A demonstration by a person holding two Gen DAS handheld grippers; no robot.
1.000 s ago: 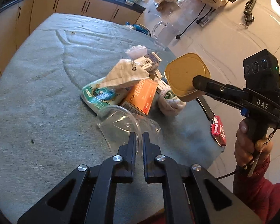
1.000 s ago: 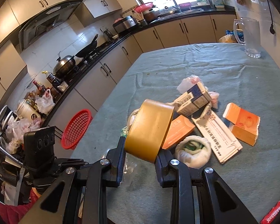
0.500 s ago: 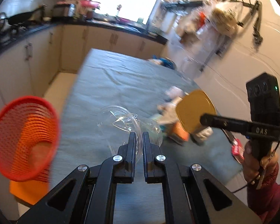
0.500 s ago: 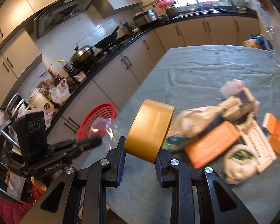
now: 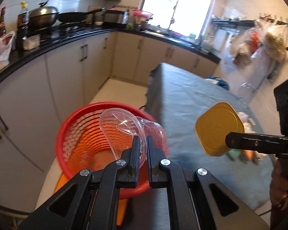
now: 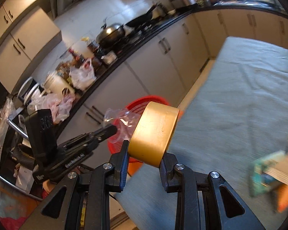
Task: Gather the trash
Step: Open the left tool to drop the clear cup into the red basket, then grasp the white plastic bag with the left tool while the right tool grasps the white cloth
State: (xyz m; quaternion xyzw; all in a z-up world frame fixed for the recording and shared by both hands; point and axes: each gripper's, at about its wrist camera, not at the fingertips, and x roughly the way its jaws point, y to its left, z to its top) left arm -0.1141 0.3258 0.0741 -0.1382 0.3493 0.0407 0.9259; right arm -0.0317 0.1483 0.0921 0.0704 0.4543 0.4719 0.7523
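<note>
Roughly midway: left tongs (image 5: 141, 143) pinch clear cup (image 5: 124, 126) over red basket (image 5: 76, 134); right tongs (image 6: 145, 153) clamp yellow tub (image 6: 153, 132) beside basket; wrappers (image 6: 274, 170) left on worktop (image 6: 240, 99).

Beige cabinets (image 5: 71, 71), black countertop (image 5: 53, 38); bright window (image 5: 174, 5), white tiled wall (image 6: 98, 9), pale floor (image 5: 117, 92)

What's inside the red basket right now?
The red basket shows only its slatted wall and orange bottom; nothing lies there visibly. The clear cup in the left gripper covers part of the inside.
</note>
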